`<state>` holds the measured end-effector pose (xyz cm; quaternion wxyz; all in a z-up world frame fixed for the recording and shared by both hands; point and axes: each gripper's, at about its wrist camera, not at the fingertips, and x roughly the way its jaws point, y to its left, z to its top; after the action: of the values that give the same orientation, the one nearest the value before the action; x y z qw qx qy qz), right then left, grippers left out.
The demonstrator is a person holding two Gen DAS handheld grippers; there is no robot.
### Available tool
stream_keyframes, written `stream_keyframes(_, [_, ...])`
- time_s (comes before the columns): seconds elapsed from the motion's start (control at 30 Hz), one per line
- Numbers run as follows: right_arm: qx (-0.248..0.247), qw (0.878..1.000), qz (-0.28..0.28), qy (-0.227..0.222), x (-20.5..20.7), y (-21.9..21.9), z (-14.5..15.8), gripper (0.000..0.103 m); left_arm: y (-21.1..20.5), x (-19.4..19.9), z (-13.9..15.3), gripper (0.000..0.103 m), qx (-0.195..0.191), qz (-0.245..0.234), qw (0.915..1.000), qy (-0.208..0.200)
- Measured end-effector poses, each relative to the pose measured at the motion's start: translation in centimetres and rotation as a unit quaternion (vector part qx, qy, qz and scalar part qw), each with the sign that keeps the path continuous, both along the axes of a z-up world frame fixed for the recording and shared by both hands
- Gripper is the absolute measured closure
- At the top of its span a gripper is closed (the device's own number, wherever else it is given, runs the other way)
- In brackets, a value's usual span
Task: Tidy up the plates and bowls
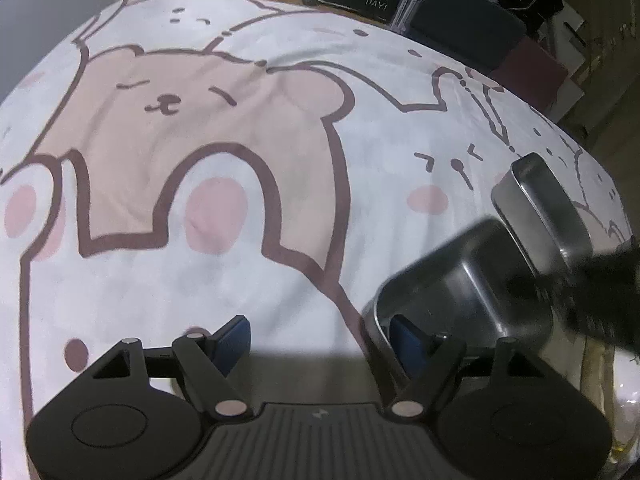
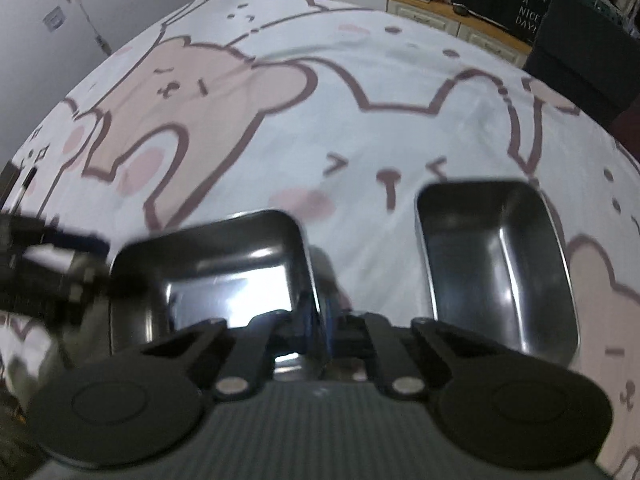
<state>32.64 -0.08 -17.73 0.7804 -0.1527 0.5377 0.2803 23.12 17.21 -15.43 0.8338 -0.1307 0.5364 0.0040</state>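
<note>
A cartoon-bear cloth [image 2: 280, 128] covers the table, with 2 steel trays on it: the near tray [image 2: 224, 264] sits just in front of the right gripper [image 2: 316, 320], and the far tray [image 2: 500, 264] lies apart to its right, long axis running away from the camera. The right gripper's jaws are closed tight on the near tray's right wall, while the left gripper [image 1: 320, 344] stands wide open holding nothing, 1 finger [image 1: 404, 340] just inside that tray's [image 1: 460, 288] left edge. The right hand is the nearer to the far tray [image 1: 540, 204], so nesting likely means carrying the gripped tray rightward and matching long axes
</note>
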Motion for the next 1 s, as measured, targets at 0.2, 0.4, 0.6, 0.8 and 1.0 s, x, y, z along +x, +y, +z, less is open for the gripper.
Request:
stream_keyframes(0.2, [0.006, 0.999, -0.017, 0.031, -3.3, -1.5, -0.6, 0.097, 0.0, 0.0, 0.3, 0.047, -0.011, -0.02, 0.9996, -0.016])
stream_keyframes(0.4, [0.037, 0.995, -0.071, 0.06, -6.7, -2.9, -0.8, 0.094, -1.6, -0.5, 0.8, 0.094, -0.031, -0.06, 0.9974, -0.024])
stream_keyframes(0.6, [0.072, 0.989, -0.111, 0.072, -9.7, -2.9, -1.2, 0.094, -1.7, -1.3, 0.3, 0.098, -0.011, -0.065, 0.9978, -0.009])
stream_keyframes(0.8, [0.092, 0.984, -0.14, 0.06, -11.8, -2.2, -1.1, 0.095, -0.9, -2.1, 0.2, 0.098, -0.011, -0.055, 0.9983, -0.011])
stream_keyframes(1.0, [0.092, 0.983, -0.149, 0.061, -12.6, -1.6, -1.0, 0.094, -0.7, -2.0, 0.2, 0.098, -0.013, -0.054, 0.9984, -0.014])
